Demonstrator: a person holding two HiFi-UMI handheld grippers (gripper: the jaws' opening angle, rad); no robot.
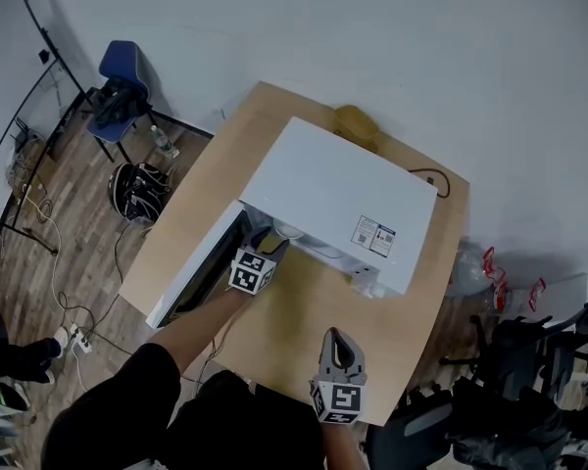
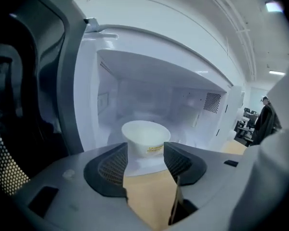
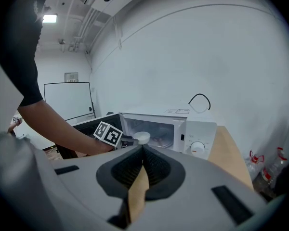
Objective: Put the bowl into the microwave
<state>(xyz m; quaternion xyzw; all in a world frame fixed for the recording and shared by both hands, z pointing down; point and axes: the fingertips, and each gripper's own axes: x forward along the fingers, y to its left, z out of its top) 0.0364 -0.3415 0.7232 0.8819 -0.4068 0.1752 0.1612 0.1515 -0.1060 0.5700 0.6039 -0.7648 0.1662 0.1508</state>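
The bowl [image 2: 145, 137] is seen standing inside the open microwave [image 1: 333, 189], near the front of the cavity, so the placing is judged nearly done. The left hand-held gripper [image 2: 145, 150] is held at the opening with its jaws apart, the bowl just ahead of them and apparently unpressed. The right hand-held gripper [image 3: 142, 150] is kept closed and empty over the counter [image 1: 304, 321]. The door [image 1: 191, 272] is left open.

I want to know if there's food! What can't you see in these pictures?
- Inside of the bowl: nearly side-on in the left gripper view; the top of the microwave hides most of it in the head view.
- Bowl's bottom: behind the fingers, left gripper view; touching unclear.
- Sticker print on the microwave: too small, head view.
- Brown thing behind the microwave: partly hidden, head view.
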